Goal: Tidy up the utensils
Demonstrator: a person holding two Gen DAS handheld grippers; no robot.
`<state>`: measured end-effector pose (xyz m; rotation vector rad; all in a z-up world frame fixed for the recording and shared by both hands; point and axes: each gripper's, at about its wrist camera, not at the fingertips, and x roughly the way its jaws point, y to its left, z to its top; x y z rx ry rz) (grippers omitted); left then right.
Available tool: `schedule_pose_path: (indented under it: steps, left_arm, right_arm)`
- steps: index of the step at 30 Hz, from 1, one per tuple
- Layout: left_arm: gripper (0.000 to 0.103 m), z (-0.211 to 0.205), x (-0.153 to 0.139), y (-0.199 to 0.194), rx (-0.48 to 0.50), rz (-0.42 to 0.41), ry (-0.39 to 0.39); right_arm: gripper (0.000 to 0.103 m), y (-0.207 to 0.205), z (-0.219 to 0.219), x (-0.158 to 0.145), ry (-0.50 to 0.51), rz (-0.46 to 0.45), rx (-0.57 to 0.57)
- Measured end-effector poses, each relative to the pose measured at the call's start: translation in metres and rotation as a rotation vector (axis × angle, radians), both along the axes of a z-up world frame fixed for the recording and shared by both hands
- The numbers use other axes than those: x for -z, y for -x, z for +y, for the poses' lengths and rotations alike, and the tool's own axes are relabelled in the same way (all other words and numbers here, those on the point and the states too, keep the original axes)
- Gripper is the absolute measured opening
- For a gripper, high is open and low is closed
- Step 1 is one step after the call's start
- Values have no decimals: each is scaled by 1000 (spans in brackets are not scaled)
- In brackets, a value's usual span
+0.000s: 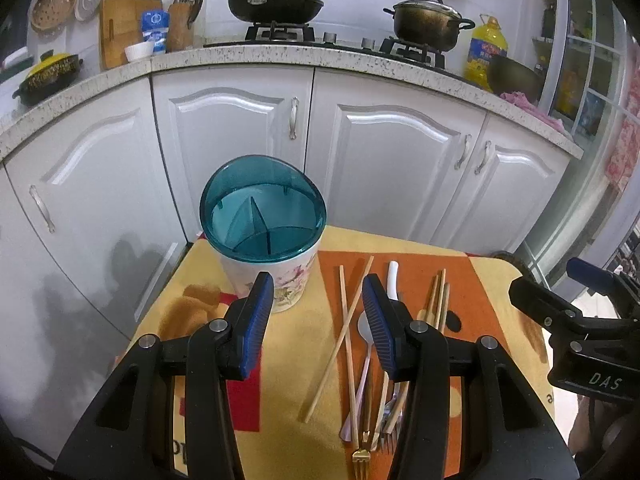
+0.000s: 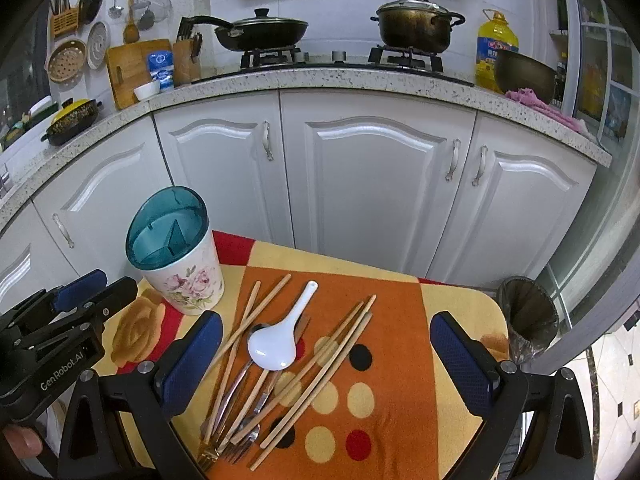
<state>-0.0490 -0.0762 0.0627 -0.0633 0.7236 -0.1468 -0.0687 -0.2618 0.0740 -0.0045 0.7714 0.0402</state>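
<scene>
Both tools (image 1: 318, 292) (image 2: 326, 334) hang open above chopsticks (image 2: 320, 364), spoon (image 2: 276, 344) and holder (image 2: 180, 256).

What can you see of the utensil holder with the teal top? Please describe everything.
The utensil holder is a white, ceramic-looking cup with pink flowers painted on its side. A translucent teal plastic insert sits on top, split by dividers into compartments, all empty. It stands upright on the patterned cloth, left of the loose utensils, touching neither claw.

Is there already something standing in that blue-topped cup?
No, the cup holds only its dividers, while the chopsticks, forks and white spoon lie on the mat.
</scene>
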Motion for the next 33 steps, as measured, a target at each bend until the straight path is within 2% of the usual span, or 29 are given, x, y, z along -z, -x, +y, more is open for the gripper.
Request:
schedule_pose_path:
  steps: [20, 33]
  left_arm:
    - [46, -4, 8, -3, 8, 18, -27]
    - [46, 0, 9, -3, -5, 15, -17]
  right_arm:
    - [103, -4, -9, 6, -20, 17, -2]
    - [103, -3, -6, 6, -5, 2, -10]
